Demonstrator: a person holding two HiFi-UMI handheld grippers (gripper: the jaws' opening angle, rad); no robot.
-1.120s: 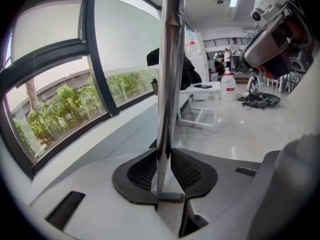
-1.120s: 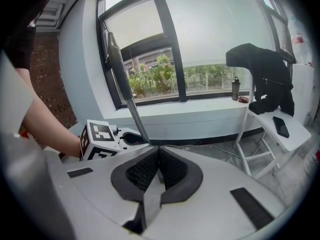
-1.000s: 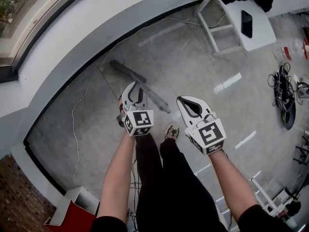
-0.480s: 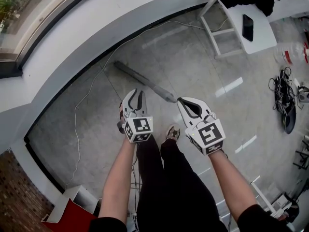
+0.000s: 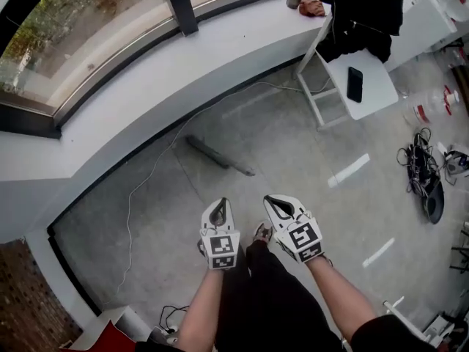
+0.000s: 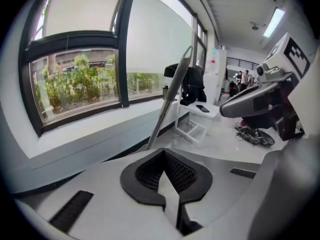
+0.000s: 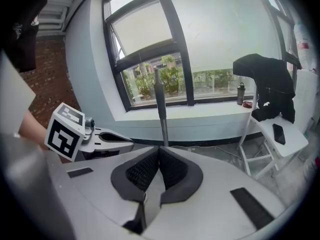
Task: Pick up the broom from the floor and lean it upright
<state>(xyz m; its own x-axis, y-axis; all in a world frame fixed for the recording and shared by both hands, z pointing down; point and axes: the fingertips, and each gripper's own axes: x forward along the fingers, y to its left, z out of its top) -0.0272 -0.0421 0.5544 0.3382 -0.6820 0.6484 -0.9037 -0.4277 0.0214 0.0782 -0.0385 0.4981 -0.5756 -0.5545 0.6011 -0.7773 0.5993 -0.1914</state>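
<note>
The broom is a grey stick standing tilted on the grey floor, its foot near the base of the window wall. Its handle rises ahead of the left jaws, and the same handle rises ahead of the right jaws. My left gripper has just been closing and is shut with nothing between its pads. My right gripper is shut and empty too. Both hang over the person's legs, well short of the broom. What the broom's top rests on I cannot tell.
A white folding chair with a phone and a black garment stands at the right by the sill. A thin cable runs along the floor. Tangled black cables lie far right; a red box sits bottom left.
Both grippers have drawn back from the broom toward the person's body. The left jaws, open beside the handle before, are now shut. The head view has tipped up and shows more window.
</note>
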